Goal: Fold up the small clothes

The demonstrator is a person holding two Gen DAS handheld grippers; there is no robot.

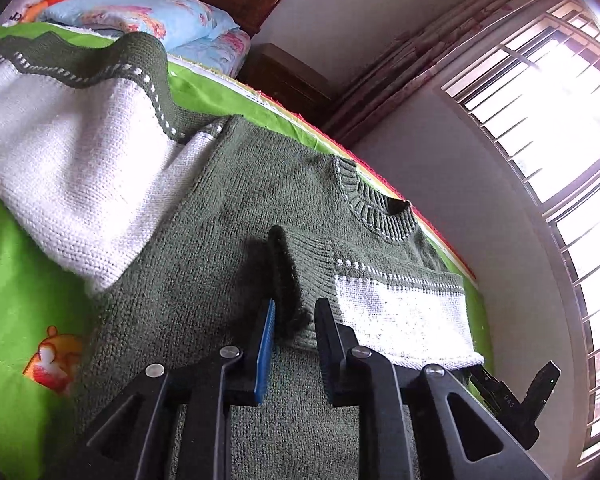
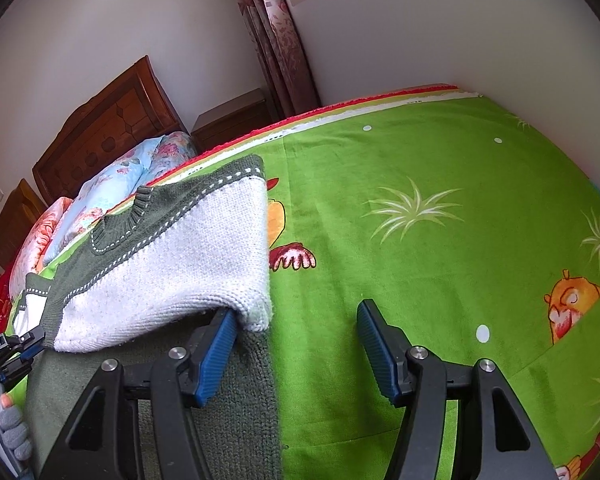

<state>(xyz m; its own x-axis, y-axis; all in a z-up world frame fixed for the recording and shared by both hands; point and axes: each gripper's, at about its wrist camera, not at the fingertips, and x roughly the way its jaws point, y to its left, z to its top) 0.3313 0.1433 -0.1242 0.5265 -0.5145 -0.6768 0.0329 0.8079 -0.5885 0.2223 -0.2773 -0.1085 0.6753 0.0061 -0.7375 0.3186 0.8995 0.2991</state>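
A dark green and white knit sweater (image 1: 228, 208) lies on the green bed sheet (image 2: 420, 240), collar toward the far edge. One sleeve is folded across its body, and the sleeve's green cuff (image 1: 300, 280) sits between the fingers of my left gripper (image 1: 294, 320). The jaws stand slightly apart, loose around the cuff. In the right wrist view, the other white sleeve (image 2: 160, 272) is folded over the body. My right gripper (image 2: 296, 320) is wide open beside it, its left finger (image 2: 220, 356) tucked under the sleeve's corner. A gloved hand (image 2: 12, 428) shows at the lower left.
Floral pillows (image 1: 148, 12) lie at the head of the bed against a wooden headboard (image 2: 100, 120). A nightstand (image 2: 232, 120) and a curtain (image 2: 276, 40) stand beyond. A wall runs along the bed's far side, under a barred window (image 1: 560, 120).
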